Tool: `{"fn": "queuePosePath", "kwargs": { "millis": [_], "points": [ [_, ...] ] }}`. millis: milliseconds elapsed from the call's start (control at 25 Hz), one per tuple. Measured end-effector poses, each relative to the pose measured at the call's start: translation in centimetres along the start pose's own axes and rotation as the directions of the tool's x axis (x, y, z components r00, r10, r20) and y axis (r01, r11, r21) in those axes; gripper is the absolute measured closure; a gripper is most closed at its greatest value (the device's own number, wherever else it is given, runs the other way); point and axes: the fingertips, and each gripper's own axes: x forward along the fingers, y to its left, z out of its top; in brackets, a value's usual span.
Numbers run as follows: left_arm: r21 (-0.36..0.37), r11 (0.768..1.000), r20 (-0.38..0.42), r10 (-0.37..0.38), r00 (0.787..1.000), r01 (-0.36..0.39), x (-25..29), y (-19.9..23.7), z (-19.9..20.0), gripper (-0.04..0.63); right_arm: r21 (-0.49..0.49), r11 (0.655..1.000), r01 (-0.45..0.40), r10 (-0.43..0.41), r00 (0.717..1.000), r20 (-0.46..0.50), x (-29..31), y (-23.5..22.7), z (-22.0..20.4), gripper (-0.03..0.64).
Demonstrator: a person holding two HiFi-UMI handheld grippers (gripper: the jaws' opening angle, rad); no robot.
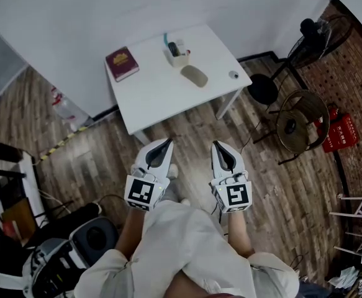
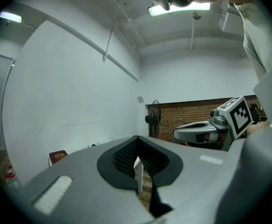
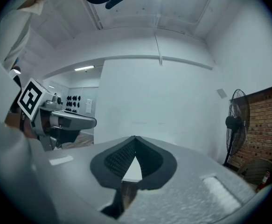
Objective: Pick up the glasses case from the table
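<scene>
The glasses case (image 1: 194,76) lies on the white table (image 1: 162,98), right of the middle, just in front of a little box (image 1: 177,54) (maybe of pens). A red book (image 1: 122,63) sits at the back left corner. The left gripper (image 1: 160,149) and right gripper (image 1: 221,150) hang before the front edge, jaws shut tight on nothing.

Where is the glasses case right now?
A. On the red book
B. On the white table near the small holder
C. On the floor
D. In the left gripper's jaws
B: the glasses case lies on the table beside the holder; the left gripper and right gripper hang shut and empty short of it.
</scene>
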Motion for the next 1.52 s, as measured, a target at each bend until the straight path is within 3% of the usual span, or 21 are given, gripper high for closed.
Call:
{"fn": "queuePosePath", "kwargs": {
  "millis": [480, 1040, 1520],
  "points": [
    [-0.023, 0.999, -0.020, -0.048, 0.999, 0.047, 9.1, 8.1, 0.4, 0.577, 0.018, 0.998, 0.059, -0.058, 0.996, -0.064, 10.3, -4.9, -0.6, 0.612],
    [-0.051, 0.993, -0.020, -0.109, 0.994, 0.108, 15.1, 15.0, -0.4, 0.577, 0.007, 0.994, 0.108, -0.106, 0.990, -0.097, 19.0, -6.8, -0.7, 0.612],
    [-0.081, 0.985, 0.000, -0.154, 0.988, 0.153, 18.8, 17.4, -0.6, 0.577, -0.006, 0.986, 0.166, -0.166, 0.978, -0.131, 21.6, -8.6, -1.2, 0.612]
  ]
}}
